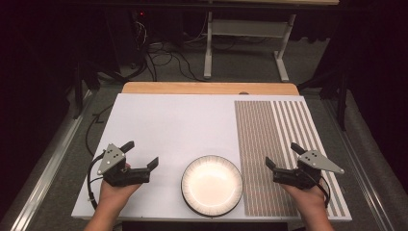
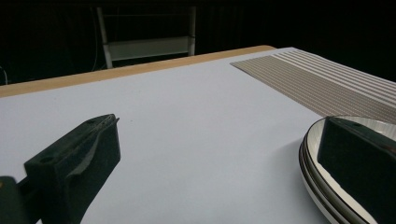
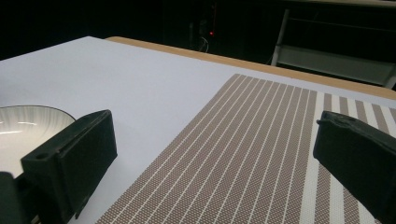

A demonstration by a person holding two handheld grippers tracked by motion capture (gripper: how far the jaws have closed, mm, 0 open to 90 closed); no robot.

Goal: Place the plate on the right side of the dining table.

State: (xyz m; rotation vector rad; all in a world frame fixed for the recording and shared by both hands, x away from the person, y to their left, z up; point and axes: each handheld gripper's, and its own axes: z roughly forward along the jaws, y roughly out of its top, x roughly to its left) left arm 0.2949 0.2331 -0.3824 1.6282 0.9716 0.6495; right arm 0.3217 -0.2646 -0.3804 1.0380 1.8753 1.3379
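I hold a pair of tongs in each hand, and both pairs are released, jaws spread wide with nothing between them. The plate (image 1: 211, 185) is my landmark: a round white dish with a dark rim, sitting on the white board (image 1: 168, 125) close to the edge nearest me, roughly midway between my two hands. My left gripper (image 1: 142, 154) rests just left of the plate, near it but not touching, its jaws pointing up and toward the far side of the board; my left hand (image 1: 113, 190) comes in from the bottom edge behind it. In the left gripper view the plate's ribbed rim (image 2: 317, 182) lies low on the right, partly behind one of my black jaws. My right gripper (image 1: 281, 155) sits right of the plate, over the striped mat (image 1: 274, 144) that covers the board on that side, with my right hand (image 1: 308, 199) below it. In the right gripper view the plate (image 3: 23, 123) shows at the far left behind one jaw, and the mat's brown and white stripes (image 3: 252, 154) run away ahead between the jaws. Beyond the plate, the wooden table edge (image 1: 207, 88) borders the far side of the board.
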